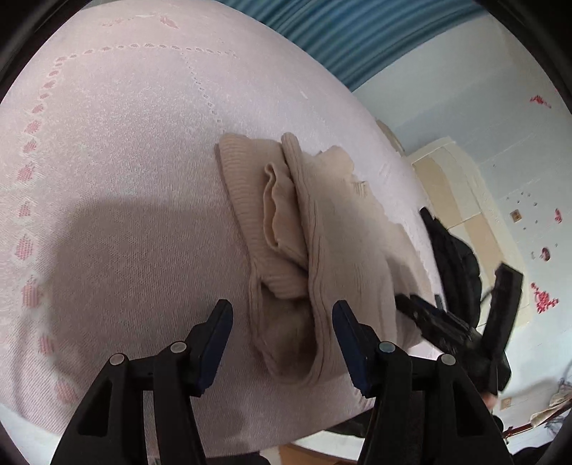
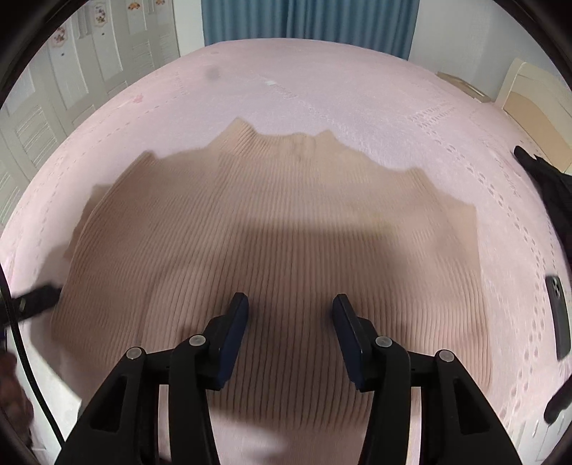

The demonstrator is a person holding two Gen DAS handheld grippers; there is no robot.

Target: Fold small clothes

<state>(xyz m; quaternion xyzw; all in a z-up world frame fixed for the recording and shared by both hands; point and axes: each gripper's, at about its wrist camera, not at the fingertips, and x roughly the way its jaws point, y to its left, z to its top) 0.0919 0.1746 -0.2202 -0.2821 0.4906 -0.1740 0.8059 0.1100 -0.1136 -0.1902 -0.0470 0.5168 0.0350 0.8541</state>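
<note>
A beige ribbed knit sweater (image 2: 286,229) lies on the pink bed cover (image 2: 321,89), its sleeves folded in. In the left wrist view the sweater (image 1: 321,243) shows from its side edge, with layers bunched. My left gripper (image 1: 282,322) is open and empty at the sweater's near edge, jaws on either side of a fold. My right gripper (image 2: 290,314) is open and empty, low over the sweater's lower middle. The right gripper also shows in the left wrist view (image 1: 461,304), open at the sweater's far side. One left fingertip (image 2: 39,297) shows at the sweater's left edge.
A black garment (image 1: 454,254) lies at the bed's right edge, also in the right wrist view (image 2: 550,186). A dark phone (image 2: 559,314) lies on the cover to the right. Blue curtains (image 2: 307,21), white closet doors (image 2: 71,71) and a beige headboard (image 2: 532,107) surround the bed.
</note>
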